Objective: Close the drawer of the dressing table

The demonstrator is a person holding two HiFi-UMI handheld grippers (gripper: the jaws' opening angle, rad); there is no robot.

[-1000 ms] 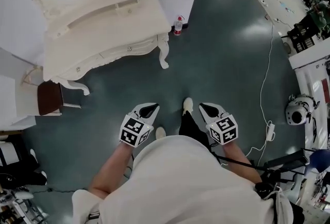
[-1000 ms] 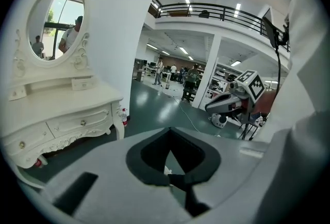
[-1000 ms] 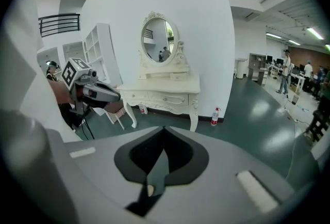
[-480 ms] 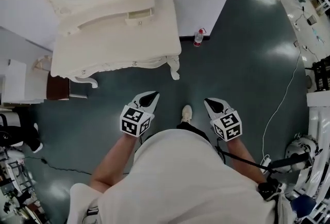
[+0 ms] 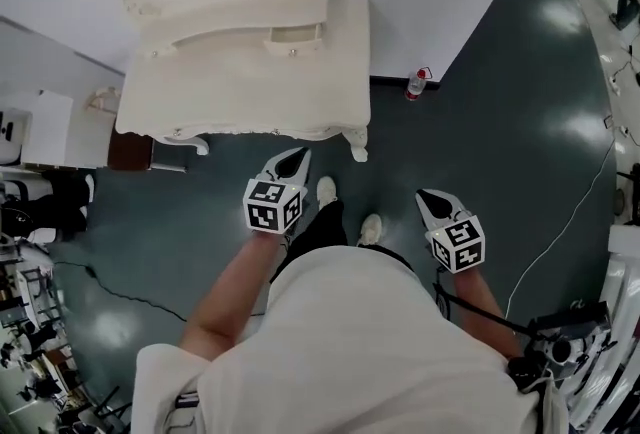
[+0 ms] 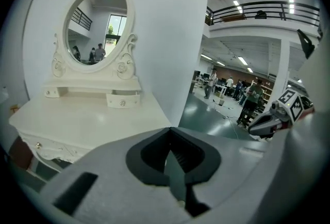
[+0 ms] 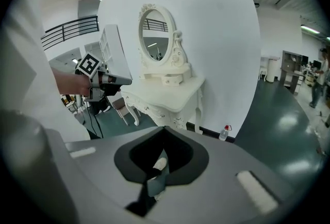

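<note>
Person's stepped in closer, so the white carved dressing table (image 5: pixel 240 82) is much nearer now, with the left gripper (image 5: pixel 296 157) and right gripper (image 5: pixel 430 199) both pinched together, empty.

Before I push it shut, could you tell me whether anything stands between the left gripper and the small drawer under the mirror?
Nothing visible does. Between the left gripper and the small drawer lie only the front edge and bare top of the dressing table; no object stands on it.
</note>
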